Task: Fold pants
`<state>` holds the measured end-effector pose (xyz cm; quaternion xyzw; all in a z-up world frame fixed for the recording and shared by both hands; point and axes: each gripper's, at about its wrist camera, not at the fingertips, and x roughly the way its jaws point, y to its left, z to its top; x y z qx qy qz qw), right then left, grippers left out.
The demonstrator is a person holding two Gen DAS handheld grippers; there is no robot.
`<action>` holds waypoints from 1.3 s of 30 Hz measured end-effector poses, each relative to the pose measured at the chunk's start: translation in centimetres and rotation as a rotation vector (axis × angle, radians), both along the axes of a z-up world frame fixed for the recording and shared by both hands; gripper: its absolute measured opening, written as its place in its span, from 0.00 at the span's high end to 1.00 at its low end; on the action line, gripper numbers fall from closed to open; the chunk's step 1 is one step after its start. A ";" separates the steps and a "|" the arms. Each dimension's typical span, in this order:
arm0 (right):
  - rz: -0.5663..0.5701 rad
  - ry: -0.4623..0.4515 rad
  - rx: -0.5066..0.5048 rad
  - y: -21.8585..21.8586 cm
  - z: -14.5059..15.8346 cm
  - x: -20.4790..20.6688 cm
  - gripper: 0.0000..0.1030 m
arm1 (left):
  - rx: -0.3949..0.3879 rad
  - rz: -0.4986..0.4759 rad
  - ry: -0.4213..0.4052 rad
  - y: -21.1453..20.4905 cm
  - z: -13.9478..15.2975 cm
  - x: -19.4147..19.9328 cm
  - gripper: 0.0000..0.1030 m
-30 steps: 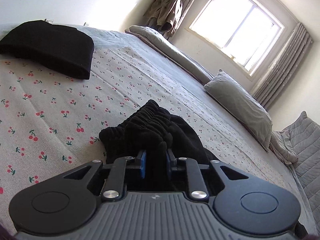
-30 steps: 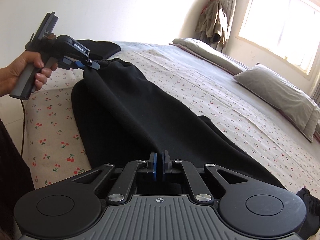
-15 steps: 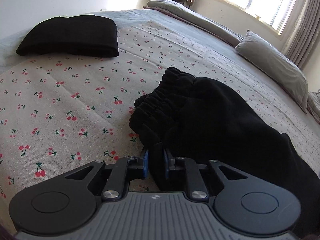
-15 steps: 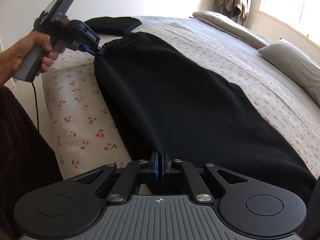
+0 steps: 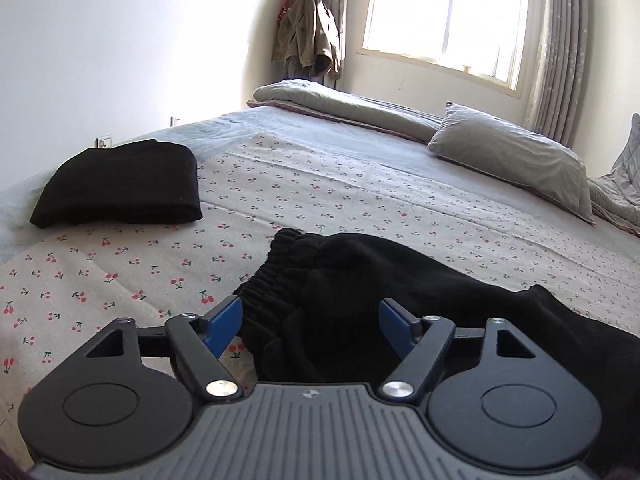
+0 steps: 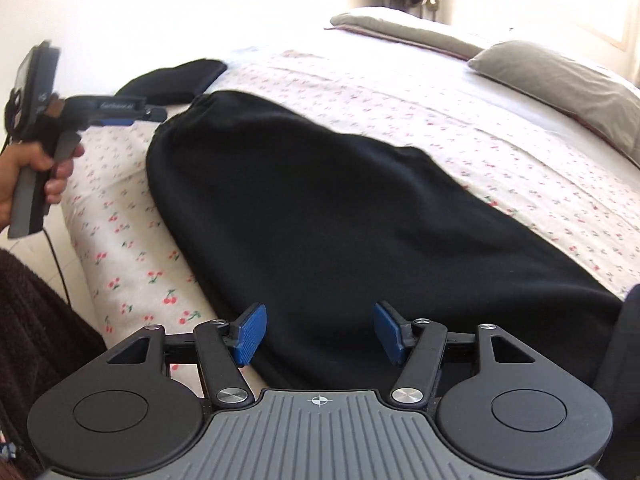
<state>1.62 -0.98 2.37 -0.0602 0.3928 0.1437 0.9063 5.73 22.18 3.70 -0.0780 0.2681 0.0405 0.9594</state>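
On cherry-print bedspread (image 5: 120, 280), black pants (image 6: 320, 208), perhaps flat, grippers (image 5: 310, 320) spread

bare sheet (image 5: 120, 272) left, folded garment (image 5: 120, 184) beyond

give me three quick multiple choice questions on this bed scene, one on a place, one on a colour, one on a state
1. Where does the folded black cloth lie?
A. on the pillow
B. on the bed beyond the waistband
C. on the floor
2. What colour are the pants?
A. black
B. grey
C. red
3. How is the left claw?
A. shut on the waistband
B. open
C. out of view

B: it rests on the cherry-print sheet past the waistband.
A: black throughout, both views.
B: its blue pads stand wide apart.
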 end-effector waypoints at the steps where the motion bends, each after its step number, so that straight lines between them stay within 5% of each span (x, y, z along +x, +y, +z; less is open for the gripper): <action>1: -0.036 -0.008 -0.002 -0.8 0.2 0.2 0.37 | -0.015 -0.027 -0.004 -0.6 0.1 0.1 0.16; 9: -0.351 -0.064 -0.117 -8.1 -0.1 1.9 0.33 | -0.107 -0.328 0.053 -9.2 -0.8 1.9 0.04; 15: -0.538 -0.065 -0.059 -14.1 -0.9 2.8 0.30 | -0.101 -0.499 0.097 -16.5 -2.1 3.5 0.00; 28: -0.731 -0.035 -0.109 -21.2 -4.4 8.1 0.33 | -0.124 -0.767 0.158 -26.3 -4.8 4.2 0.00; 30: -0.740 -0.021 -0.118 -21.7 -5.2 8.6 0.38 | -0.115 -0.798 0.164 -27.4 -5.3 4.2 0.00; 32: -0.731 -0.023 -0.130 -21.8 -5.4 8.8 0.71 | -0.097 -0.825 0.172 -28.1 -5.7 4.0 0.01; 34: -0.745 -0.031 -0.155 -21.8 -4.8 8.3 0.89 | -0.080 -0.858 0.175 -28.8 -6.1 3.7 0.01; 39: -0.792 -0.106 -0.118 -23.3 -1.8 4.2 0.93 | -0.073 -0.960 0.129 -29.0 -5.5 1.7 0.02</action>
